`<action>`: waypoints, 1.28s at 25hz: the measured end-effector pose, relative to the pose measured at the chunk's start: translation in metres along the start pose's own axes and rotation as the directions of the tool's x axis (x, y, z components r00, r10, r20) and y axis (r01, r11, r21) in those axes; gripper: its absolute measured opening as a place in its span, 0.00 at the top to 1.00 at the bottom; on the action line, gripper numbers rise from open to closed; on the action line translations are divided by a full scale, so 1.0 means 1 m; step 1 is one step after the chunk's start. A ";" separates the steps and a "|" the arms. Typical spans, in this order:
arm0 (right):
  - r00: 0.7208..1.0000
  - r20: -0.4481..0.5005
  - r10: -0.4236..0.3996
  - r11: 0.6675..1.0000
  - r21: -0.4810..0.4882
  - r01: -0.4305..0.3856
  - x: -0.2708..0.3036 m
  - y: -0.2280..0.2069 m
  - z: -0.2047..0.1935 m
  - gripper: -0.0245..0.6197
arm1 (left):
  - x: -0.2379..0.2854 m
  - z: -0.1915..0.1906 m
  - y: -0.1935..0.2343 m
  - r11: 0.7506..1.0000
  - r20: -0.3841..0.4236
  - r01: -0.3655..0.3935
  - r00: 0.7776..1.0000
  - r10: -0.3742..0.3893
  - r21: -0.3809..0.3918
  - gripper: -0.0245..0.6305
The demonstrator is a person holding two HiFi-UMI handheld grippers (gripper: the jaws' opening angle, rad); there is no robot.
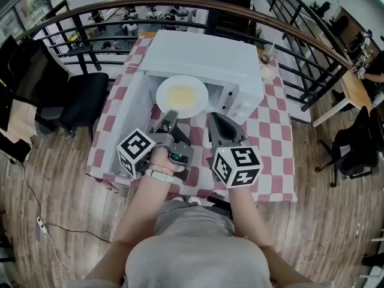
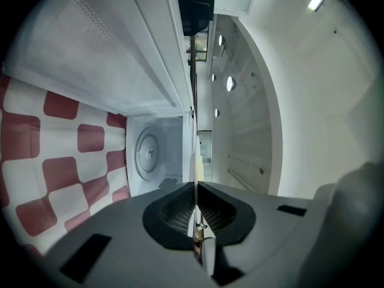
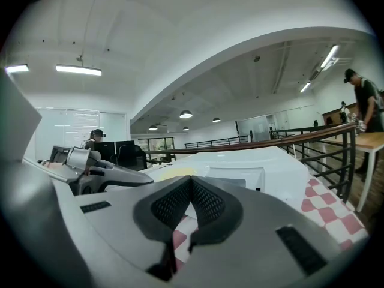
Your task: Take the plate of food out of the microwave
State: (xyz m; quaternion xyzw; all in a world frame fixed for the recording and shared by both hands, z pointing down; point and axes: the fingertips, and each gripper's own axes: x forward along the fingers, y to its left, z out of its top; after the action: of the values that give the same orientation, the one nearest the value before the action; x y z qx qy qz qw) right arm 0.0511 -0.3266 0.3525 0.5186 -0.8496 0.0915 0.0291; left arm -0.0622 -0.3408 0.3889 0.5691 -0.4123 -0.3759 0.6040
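Left gripper (image 1: 170,120) is clamped on the near rim of the round white plate of yellow food (image 1: 182,95), held at its twelve o'clock in the mouth of the white box-shaped microwave (image 1: 204,56). Best to hold the plate level and draw it straight back, since a one-sided pinch invites tipping. Right gripper (image 1: 217,125), at the plate's five o'clock, has its jaws pressed together on nothing. Only the left gripper view shows the bare glass turntable (image 2: 148,152) inside, while the head view alone shows the whole plate.
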 end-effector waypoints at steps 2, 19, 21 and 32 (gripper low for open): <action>1.000 0.011 0.003 1.000 -0.009 -0.003 0.001 0.002 0.005 0.92 | 0.002 0.002 -0.004 1.000 0.001 0.008 1.000 -0.008 0.006 0.94; 0.998 0.064 -0.007 0.997 -0.078 0.012 0.001 0.003 0.035 0.92 | 0.018 -0.001 -0.035 0.993 -0.012 0.070 0.998 -0.069 0.095 0.94; 0.997 0.072 -0.011 0.997 -0.080 0.016 0.000 0.002 0.038 0.92 | 0.019 -0.003 -0.038 0.992 -0.015 0.076 0.997 -0.075 0.096 0.94; 0.996 0.094 -0.005 0.992 -0.122 0.016 -0.007 0.003 0.046 0.92 | 0.022 -0.011 -0.044 0.991 -0.024 0.098 0.995 -0.096 0.092 0.94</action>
State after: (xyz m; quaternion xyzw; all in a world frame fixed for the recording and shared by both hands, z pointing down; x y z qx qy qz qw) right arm 0.0543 -0.3277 0.3062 0.5239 -0.8514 0.0149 0.0217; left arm -0.0431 -0.3598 0.3460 0.6197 -0.3951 -0.3797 0.5619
